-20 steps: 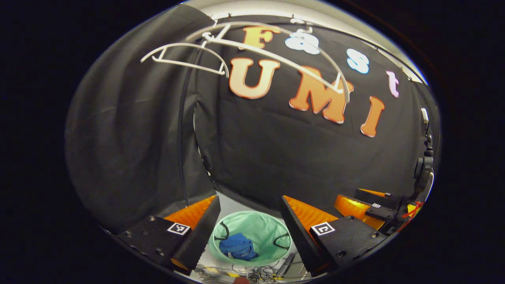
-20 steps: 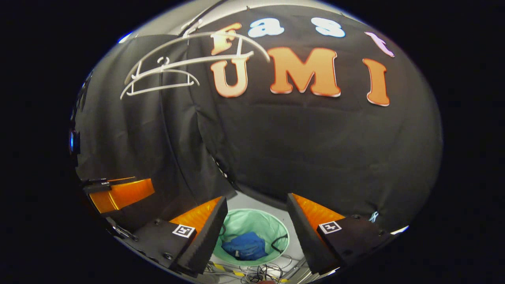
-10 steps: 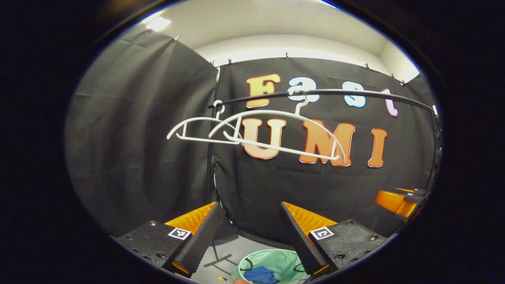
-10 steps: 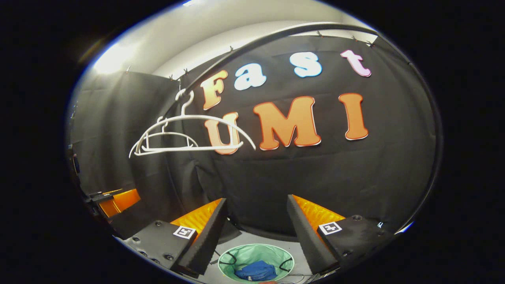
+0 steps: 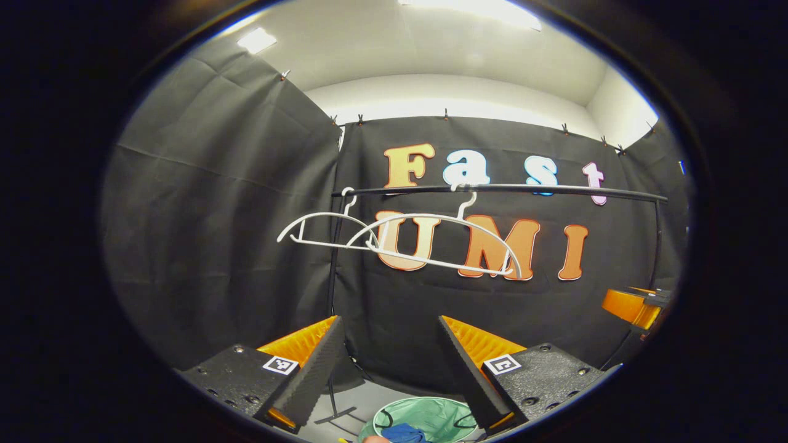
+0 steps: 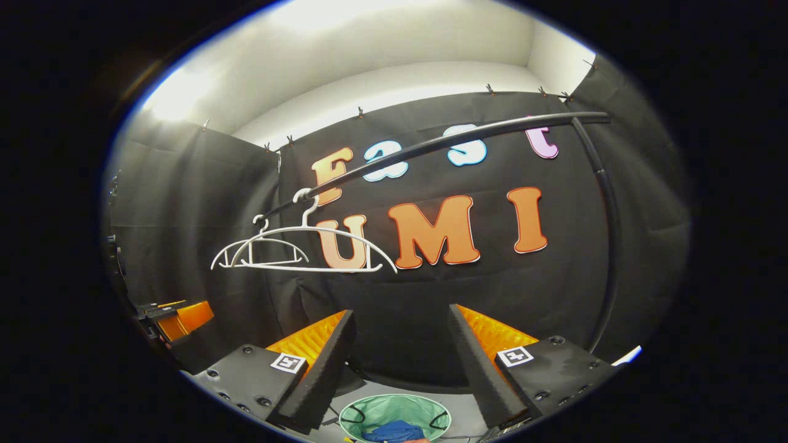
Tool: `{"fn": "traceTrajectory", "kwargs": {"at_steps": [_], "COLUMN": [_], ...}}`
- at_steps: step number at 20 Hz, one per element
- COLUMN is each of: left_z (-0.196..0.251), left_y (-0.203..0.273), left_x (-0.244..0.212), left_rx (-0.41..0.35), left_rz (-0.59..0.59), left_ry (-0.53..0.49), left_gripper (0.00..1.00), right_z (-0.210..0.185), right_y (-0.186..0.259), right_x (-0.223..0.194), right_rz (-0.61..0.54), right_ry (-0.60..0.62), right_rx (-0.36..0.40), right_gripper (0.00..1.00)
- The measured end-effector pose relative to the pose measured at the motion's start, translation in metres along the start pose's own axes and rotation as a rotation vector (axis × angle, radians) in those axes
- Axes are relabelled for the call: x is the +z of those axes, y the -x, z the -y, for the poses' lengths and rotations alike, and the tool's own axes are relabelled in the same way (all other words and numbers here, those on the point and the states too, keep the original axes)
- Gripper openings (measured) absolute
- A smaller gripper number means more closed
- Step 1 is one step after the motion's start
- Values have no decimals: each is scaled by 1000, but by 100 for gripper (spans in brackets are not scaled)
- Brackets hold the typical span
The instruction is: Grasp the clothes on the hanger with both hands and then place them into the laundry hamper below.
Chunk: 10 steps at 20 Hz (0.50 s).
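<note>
Booth scene, seen along my two tools: my left tool (image 5: 385, 369) stands wide open with nothing between its fingers, and my right tool (image 6: 400, 363) is spread just as wide and holds nothing either. Both point at the black cloth wall, level with the lower part of the garment rack.

Two bare white plastic hangers hang side by side on the black metal rail (image 5: 554, 189) of the rack. In the left gripper view the nearer white hanger (image 5: 443, 237) sits toward the middle of the rail and the farther white hanger (image 5: 320, 229) hangs at its left end, beside the rack's upright post (image 5: 333, 271). No garment is on either one.

Down on the grey floor (image 5: 345, 406), below my open fingers, stands the round pale-green mesh laundry hamper (image 6: 394, 409) with black loop handles. The crumpled blue garment (image 6: 394, 431) lies inside it, on the bottom; in the left gripper view the same hamper (image 5: 425, 413) peeks in at the lower edge with the blue cloth (image 5: 403, 432) in it.

At the right edge of the left gripper view my right tool (image 5: 634, 306) shows farther off; at the left edge of the right gripper view my left tool (image 6: 178, 317) shows likewise
</note>
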State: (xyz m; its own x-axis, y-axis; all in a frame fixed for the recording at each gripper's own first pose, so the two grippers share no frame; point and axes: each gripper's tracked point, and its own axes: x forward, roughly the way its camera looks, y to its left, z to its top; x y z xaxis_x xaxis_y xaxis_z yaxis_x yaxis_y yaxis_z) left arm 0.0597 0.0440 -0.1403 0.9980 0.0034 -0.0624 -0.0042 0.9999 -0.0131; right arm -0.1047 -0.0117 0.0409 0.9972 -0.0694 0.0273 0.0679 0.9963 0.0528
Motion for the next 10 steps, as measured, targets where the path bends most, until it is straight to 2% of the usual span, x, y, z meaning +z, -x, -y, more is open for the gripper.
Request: {"fn": "traceTrajectory", "kwargs": {"at_steps": [1,2,7,8,9,10], "left_z": [-4,-9,-23,-25,-28,-30], "left_y": [6,13,30,33,33,33], "left_x": [0,0,3,3,2,0], "left_rx": [0,5,6,5,9,11], "left_rz": [1,0,-1,5,8,3], "left_ry": [6,12,45,42,32,18], "left_gripper": [92,92,92,92,92,94], "right_z": [-5,-8,-12,-13,-14,-15], "right_y": [8,15,37,39,40,41], "right_x": [2,5,8,7,7,7], "right_rz": [8,17,34,36,38,41], "right_ry": [-1,0,10,10,10,8], "right_rx": [4,6,5,3,-2,-3], "right_gripper": [100,98,98,93,98,98]}}
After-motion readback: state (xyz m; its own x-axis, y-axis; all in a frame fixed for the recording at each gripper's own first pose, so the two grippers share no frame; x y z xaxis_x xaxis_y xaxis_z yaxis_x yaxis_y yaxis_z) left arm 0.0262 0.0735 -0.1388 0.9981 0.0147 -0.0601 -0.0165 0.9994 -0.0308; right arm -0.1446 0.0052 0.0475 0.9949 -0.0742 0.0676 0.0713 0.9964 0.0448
